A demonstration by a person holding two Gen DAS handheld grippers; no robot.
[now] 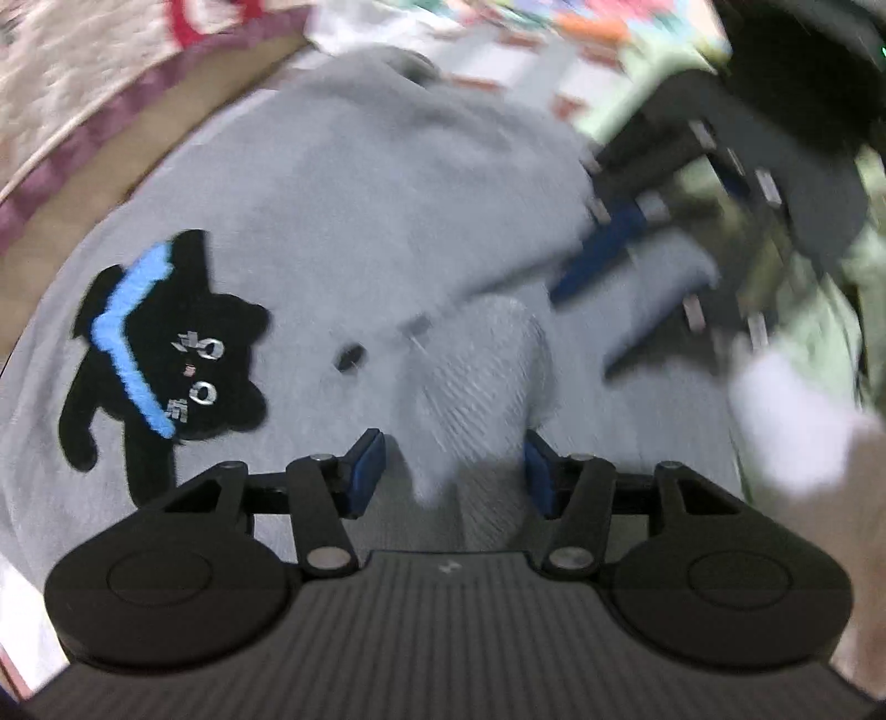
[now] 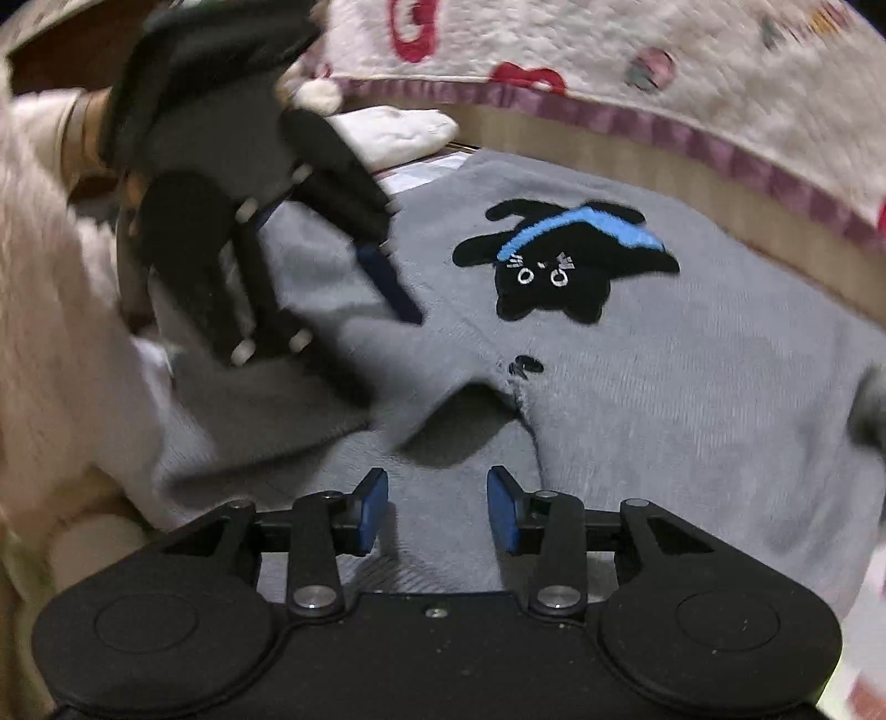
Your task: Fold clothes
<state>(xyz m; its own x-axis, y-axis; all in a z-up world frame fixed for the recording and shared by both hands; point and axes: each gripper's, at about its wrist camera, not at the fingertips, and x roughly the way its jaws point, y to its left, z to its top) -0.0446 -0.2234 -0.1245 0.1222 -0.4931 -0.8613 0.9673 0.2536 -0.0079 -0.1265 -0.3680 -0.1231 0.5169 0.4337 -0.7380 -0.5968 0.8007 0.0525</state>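
A grey sweater (image 1: 360, 194) with a black cat patch (image 1: 166, 354) that wears a blue scarf lies spread flat. In the left wrist view a ribbed, bunched fold (image 1: 470, 382) of it sits between the blue pads of my left gripper (image 1: 453, 471); the jaws stand apart and no pad visibly presses on it. The right gripper (image 1: 581, 332) reaches in from the upper right. In the right wrist view my right gripper (image 2: 438, 509) hovers open over the sweater (image 2: 664, 415), below the cat patch (image 2: 559, 260), with nothing between its pads. The left gripper (image 2: 387, 354) is blurred at the left over a raised flap (image 2: 443, 382).
A white quilted blanket (image 2: 609, 66) with a pink border hangs over a brown wooden edge (image 2: 609, 149) behind the sweater. A white cloth (image 2: 398, 133) lies at the back. A person's cream fuzzy sleeve (image 2: 55, 332) fills the left side. Colourful blurred items (image 1: 554, 27) lie beyond the sweater.
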